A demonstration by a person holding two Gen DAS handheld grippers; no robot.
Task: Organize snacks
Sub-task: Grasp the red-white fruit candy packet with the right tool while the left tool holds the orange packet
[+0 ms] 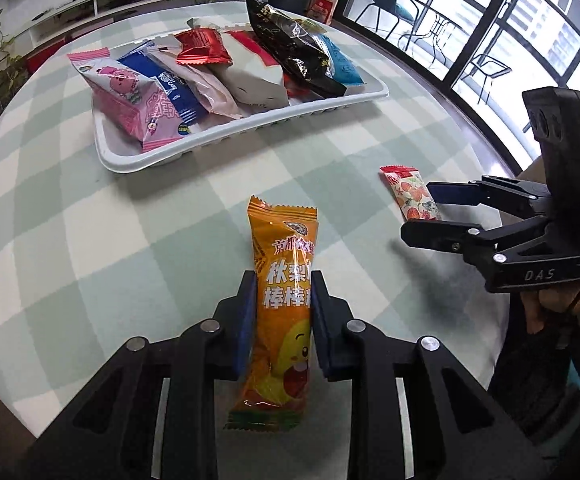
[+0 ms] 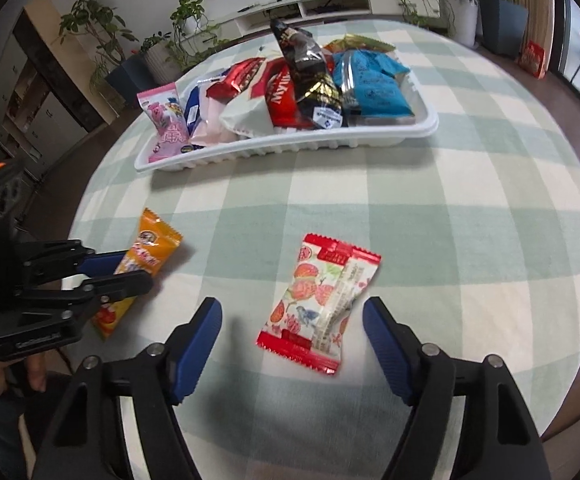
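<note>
On the round table (image 2: pixel 470 200), green-and-cream check cloth: white ribbed tray (image 2: pixel 290 146) at the far side, filled edge to edge with leaning packets; a broad strip of bare cloth lies between tray and both loose items, and more to the right toward the table rim.

Item 1: orange snack packet (image 1: pixel 285 300), glossy film, crimped ends, white lettering, cartoon face low on the front. Clamped at mid-length between the blue pads of the left gripper (image 1: pixel 283 320); long axis runs away from the camera toward the tray.

Item 2: red-and-white snack packet (image 2: pixel 318 304), strawberry print, red serrated ends. Flat on the cloth, long axis tilted slightly right of the tray direction. Right gripper (image 2: pixel 292 344) spread wide, pads either side of it, not touching.
</note>
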